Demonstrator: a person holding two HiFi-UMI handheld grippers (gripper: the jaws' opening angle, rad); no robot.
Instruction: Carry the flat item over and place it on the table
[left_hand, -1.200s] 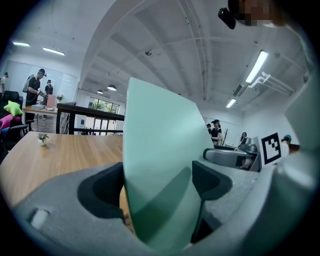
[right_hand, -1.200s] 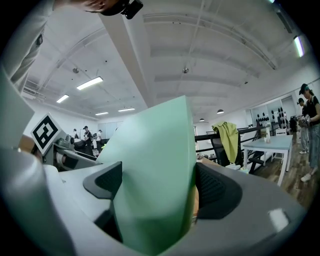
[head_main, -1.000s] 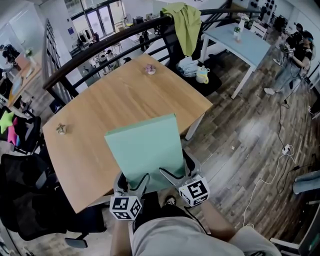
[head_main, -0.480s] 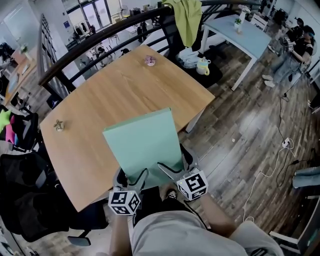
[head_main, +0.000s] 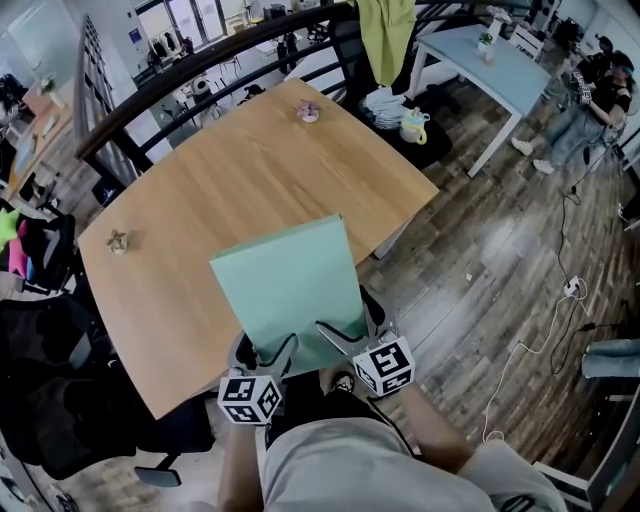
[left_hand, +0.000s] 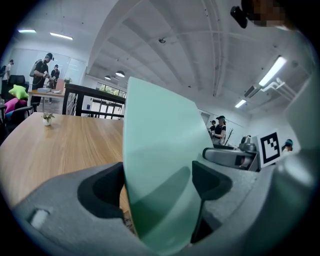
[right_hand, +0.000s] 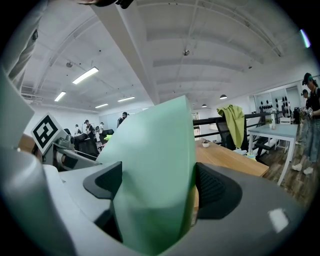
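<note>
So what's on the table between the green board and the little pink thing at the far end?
Nothing. In the head view, only bare wooden table lies between the green board and the little pink thing.

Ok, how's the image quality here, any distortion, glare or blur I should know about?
Head view: fisheye bends the edges of the wooden table, and light glares off the floor. Left gripper view: dark round vignette, the green board looms close and slightly soft, and a ceiling lamp reads pure white. Right gripper view: same vignette, board soft near the lens.
</note>
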